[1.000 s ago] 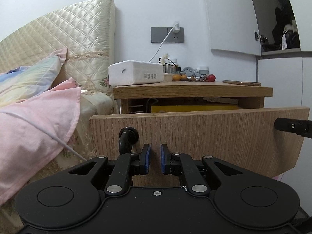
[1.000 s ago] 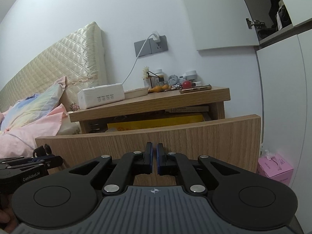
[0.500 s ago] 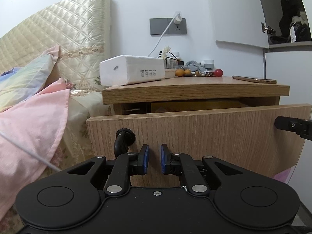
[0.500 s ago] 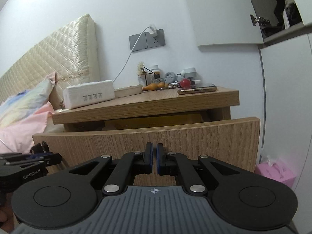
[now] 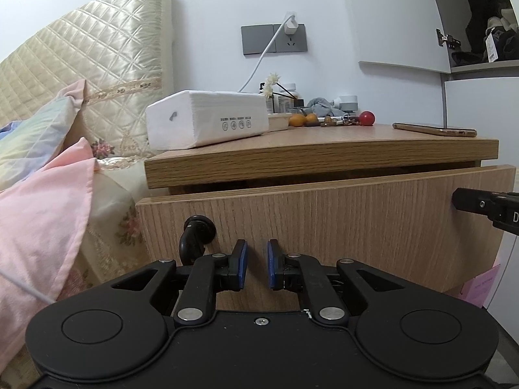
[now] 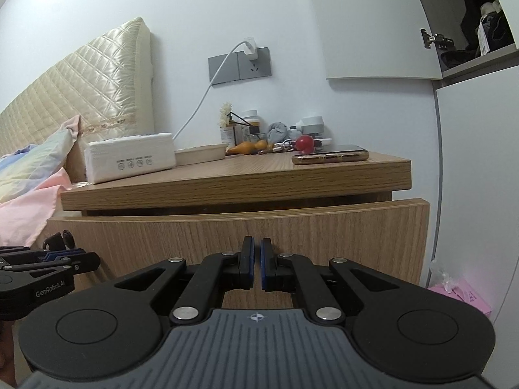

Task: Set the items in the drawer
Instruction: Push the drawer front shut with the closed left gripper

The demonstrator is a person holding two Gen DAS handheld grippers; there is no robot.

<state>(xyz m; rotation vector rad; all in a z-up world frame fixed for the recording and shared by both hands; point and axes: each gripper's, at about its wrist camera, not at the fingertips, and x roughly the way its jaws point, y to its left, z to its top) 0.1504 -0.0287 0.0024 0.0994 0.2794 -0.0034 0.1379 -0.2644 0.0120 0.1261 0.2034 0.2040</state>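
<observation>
The wooden drawer front (image 5: 340,220) of the bedside table stands almost flush under the tabletop (image 5: 308,152), with only a thin dark slit above it. Nothing inside the drawer shows. My left gripper (image 5: 258,259) is close against the panel, just right of the black knob (image 5: 198,227). Its blue pads stand a narrow gap apart and hold nothing. My right gripper (image 6: 257,257) is shut and empty, its tips at the middle of the same drawer front (image 6: 324,230). In the left wrist view, the right gripper's fingers (image 5: 480,206) show near the panel's right end.
On the tabletop lie a white tissue pack (image 5: 207,121), a phone (image 5: 434,129), a red ball (image 5: 366,117) and small clutter at the back. A bed with a pink blanket (image 5: 39,220) is on the left. A white wardrobe (image 6: 476,162) and a pink box (image 6: 460,295) are on the right.
The drawer has slid inward; the yellow contents seen a second ago are now hidden under the tabletop. Both grippers have moved forward with the panel, their jaws unchanged.
</observation>
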